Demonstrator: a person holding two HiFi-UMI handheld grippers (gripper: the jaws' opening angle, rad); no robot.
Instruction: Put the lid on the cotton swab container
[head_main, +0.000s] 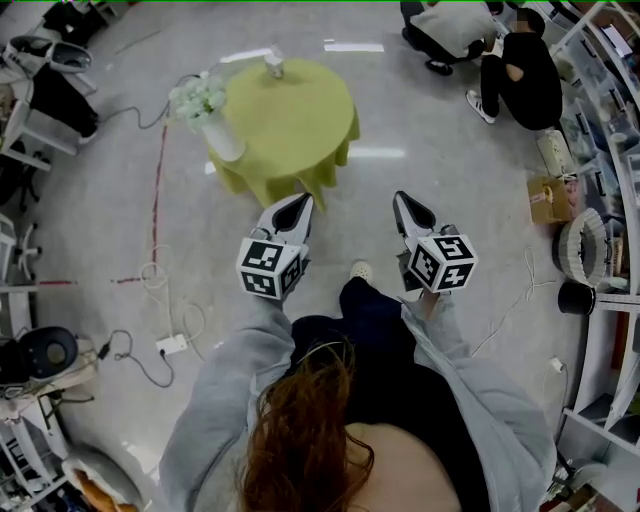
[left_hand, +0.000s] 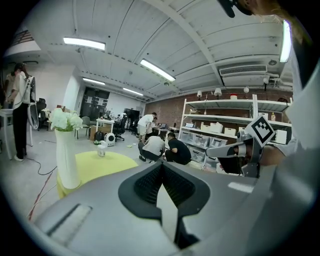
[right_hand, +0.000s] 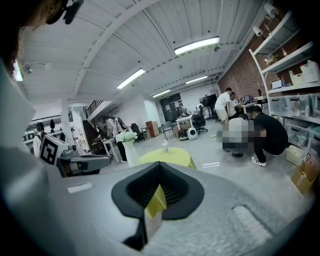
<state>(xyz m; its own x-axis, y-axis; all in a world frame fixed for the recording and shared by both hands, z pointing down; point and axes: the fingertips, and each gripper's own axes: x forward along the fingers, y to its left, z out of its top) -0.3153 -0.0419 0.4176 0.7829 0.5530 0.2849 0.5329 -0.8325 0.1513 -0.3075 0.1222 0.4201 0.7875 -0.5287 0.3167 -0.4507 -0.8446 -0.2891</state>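
Person standing, 2 grippers held out side by side, well short of table. Left gripper: jaws closed, tips meeting, nothing between. Right gripper: likewise shut tip to tip, empty. Ahead, round table under yellow-green cloth. White vase with white flowers at its left edge. Small white cotton swab container upright at far edge, well apart from both grippers; lid too small to make out. Beyond, 2 people crouch near shelves
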